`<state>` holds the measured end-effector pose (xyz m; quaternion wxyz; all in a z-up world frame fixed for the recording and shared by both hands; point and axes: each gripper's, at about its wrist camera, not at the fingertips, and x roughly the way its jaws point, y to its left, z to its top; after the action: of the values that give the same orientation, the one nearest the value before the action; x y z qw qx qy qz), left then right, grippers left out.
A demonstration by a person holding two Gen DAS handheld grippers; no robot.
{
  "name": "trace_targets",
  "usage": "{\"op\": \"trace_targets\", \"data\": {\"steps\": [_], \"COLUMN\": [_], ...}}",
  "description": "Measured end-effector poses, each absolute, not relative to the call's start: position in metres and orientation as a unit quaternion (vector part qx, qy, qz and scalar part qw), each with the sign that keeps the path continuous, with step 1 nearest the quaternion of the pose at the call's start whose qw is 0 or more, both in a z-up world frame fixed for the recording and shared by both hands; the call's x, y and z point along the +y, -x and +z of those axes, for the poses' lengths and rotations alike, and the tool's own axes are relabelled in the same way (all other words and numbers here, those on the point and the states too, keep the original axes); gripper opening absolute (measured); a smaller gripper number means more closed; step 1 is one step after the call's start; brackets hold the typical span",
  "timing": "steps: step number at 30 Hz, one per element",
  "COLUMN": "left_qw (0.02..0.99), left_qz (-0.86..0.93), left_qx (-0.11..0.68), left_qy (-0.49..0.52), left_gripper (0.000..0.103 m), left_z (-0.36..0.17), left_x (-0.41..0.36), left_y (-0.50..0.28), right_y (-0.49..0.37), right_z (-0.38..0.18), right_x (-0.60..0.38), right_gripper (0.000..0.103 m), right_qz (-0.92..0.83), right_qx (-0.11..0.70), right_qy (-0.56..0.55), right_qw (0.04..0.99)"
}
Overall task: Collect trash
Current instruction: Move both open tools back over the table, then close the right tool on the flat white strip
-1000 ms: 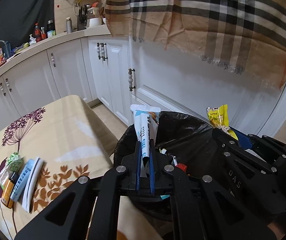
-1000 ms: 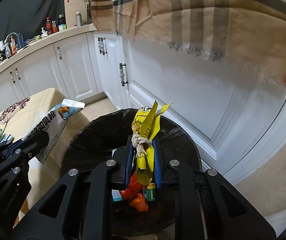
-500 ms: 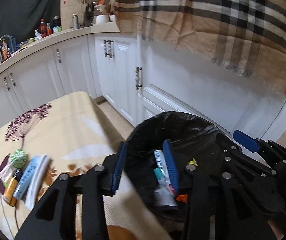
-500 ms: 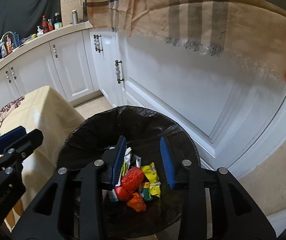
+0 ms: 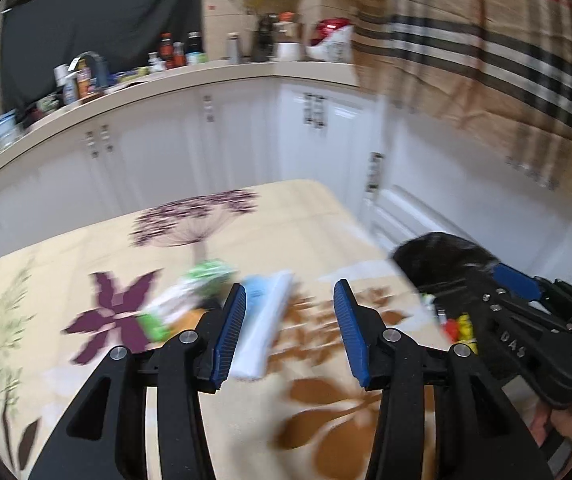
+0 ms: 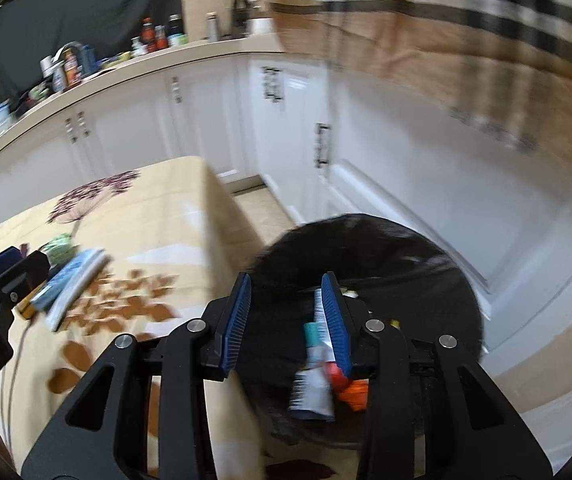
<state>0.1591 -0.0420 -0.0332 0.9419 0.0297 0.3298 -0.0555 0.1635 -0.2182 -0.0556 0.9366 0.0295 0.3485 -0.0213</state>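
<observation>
My left gripper [image 5: 290, 308] is open and empty above the table [image 5: 85, 248], just short of a blue and white wrapper [image 5: 263, 320] and a green and white packet [image 5: 189, 296]. My right gripper [image 6: 286, 294] is open and empty at the near left rim of the black-lined bin [image 6: 426, 248]. Wrappers lie in the bin: a white and teal pack [image 6: 314, 376] and orange scraps [image 6: 352, 390]. The bin [image 5: 442, 252] shows at the right of the left wrist view. The table trash [image 6: 71, 280] shows left in the right wrist view. Both views are motion blurred.
The table has a cream cloth with purple and brown flower print. White kitchen cabinets [image 5: 245, 140] run behind, with bottles on the counter [image 5: 173, 54]. A checked tan cloth [image 5: 486, 52] hangs at the upper right. Tiled floor [image 6: 261, 204] lies between table and cabinets.
Both grippers let their wrappers fall into the bin and opened. Since then both views have swung left; my left gripper is now over the table trash.
</observation>
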Motion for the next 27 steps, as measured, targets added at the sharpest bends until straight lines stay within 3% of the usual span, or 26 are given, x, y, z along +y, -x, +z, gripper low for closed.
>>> {"op": "trace_targets", "data": {"steps": [19, 22, 27], "left_qw": [0.940, 0.939, 0.937], "left_qz": [0.073, 0.082, 0.086], "left_qx": [0.333, 0.333, 0.335], "left_qy": [0.017, 0.026, 0.039], "left_gripper": [0.049, 0.050, 0.051], "left_z": [-0.039, -0.040, -0.041], "left_x": [0.108, 0.123, 0.138], "left_y": [-0.123, -0.122, -0.122], "right_y": [-0.175, -0.182, -0.190], "right_z": [-0.061, -0.065, -0.076], "right_x": [-0.073, -0.061, -0.051], "right_gripper": [0.036, 0.044, 0.046], "right_qz": [0.089, 0.089, 0.078], "right_qx": [0.395, 0.409, 0.431], "right_qy": [0.031, 0.036, 0.056], "right_qw": [0.914, 0.907, 0.897]}}
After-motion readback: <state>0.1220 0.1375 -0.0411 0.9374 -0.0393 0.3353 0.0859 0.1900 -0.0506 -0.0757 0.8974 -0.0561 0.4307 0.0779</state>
